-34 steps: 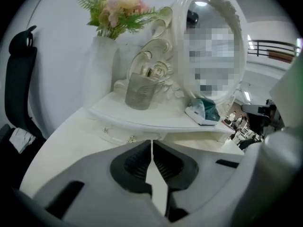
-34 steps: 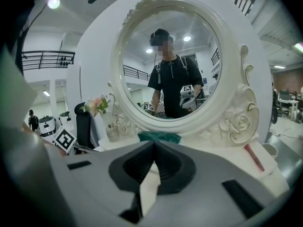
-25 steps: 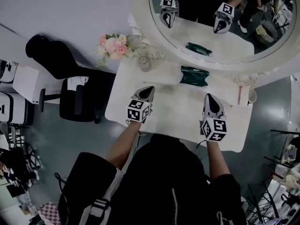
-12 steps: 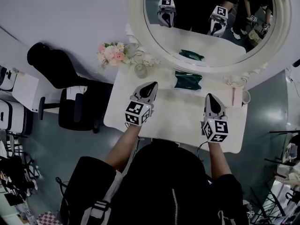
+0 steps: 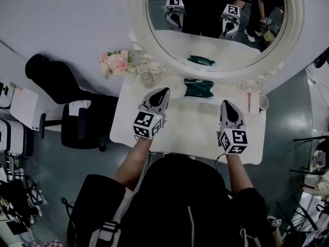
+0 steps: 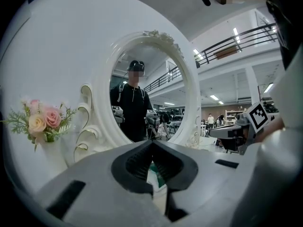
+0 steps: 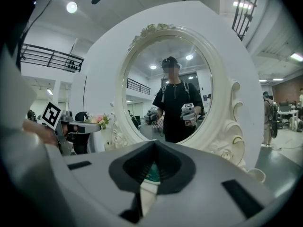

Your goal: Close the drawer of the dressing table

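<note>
the drawer is sitting out of sight under the near edge of the bench (image 5: 190, 130), by the person's body. the left gripper (image 5: 163, 91) and right gripper (image 5: 226, 103) are hovering over the bench top, well apart, each with its 2 jaws pressed together on nothing. both are pointing toward the round mirror (image 5: 205, 45).

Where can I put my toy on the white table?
The table top is bare in the middle, between the left gripper and right gripper, in front of the green pouch. The back is crowded: flowers and a glass jar at the left corner, a mug at the right.
</note>
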Tool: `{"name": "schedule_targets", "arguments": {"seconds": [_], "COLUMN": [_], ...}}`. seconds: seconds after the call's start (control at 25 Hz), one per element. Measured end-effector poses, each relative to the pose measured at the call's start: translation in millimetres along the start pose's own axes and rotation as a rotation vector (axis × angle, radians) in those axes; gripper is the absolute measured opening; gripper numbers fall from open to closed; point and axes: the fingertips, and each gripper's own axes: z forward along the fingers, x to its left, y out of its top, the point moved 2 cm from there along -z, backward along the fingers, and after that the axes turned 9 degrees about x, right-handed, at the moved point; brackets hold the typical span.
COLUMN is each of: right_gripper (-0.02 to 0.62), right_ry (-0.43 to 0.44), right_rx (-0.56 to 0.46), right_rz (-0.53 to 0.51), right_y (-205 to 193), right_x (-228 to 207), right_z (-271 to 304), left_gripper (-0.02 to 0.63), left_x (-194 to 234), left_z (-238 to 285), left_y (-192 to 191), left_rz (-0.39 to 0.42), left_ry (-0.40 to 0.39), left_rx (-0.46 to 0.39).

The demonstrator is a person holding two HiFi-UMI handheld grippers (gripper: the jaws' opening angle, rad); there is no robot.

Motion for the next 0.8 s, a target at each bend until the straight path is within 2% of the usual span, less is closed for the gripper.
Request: {"name": "schedule_targets", "arguments": {"seconds": [0.8], "right_gripper": [0.002], "right_ry": [0.002], "right_rx": [0.003], "right_rz": [-0.004], "right_y": [-4.1], "right_x": [2.6], "right_z": [-7.6], "left_gripper": [0.003], "left_x": [-4.5], "left_z": [-3.1], "left_y": [-3.9], "left_rz": [0.012], "left_ry": [0.007], "left_rx": [0.012]}}
